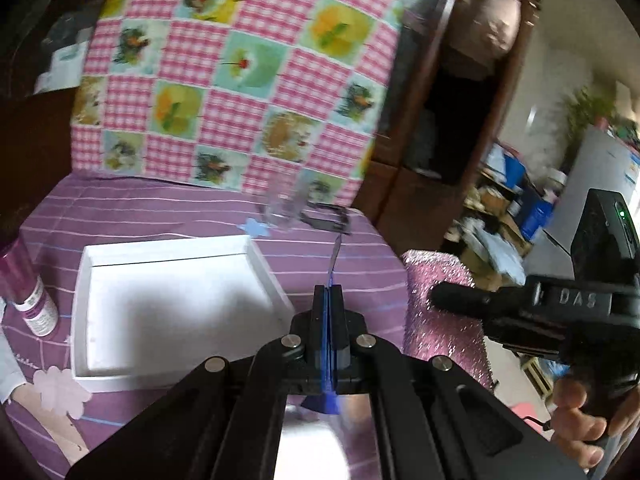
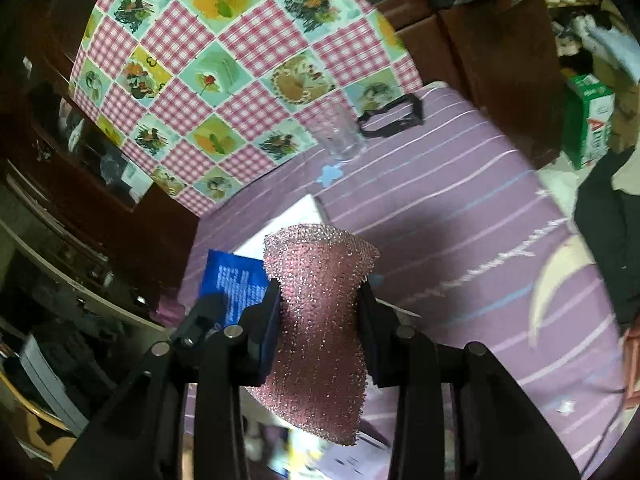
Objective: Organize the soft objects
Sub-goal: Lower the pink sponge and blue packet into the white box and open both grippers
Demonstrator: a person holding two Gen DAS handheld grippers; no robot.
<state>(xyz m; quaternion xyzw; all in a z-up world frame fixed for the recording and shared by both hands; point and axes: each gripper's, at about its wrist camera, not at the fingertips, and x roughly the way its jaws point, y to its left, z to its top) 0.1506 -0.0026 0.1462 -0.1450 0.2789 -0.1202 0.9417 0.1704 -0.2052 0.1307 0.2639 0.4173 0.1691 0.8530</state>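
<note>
One pink glitter sponge (image 2: 320, 320) is being squeezed in the right tool (image 2: 320, 300), aloft beside the white tray (image 1: 176, 248); the left tool (image 1: 328, 292) is pinching blue sheeting; release over the tray probably follows.

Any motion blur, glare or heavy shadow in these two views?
Left wrist view: the room at right and the clear glass smear with motion blur; a dark shadow crosses the white tray. Right wrist view: the pink glitter sponge is sharp and sparkling, the edges blur, and shadow falls on the purple cloth.
</note>
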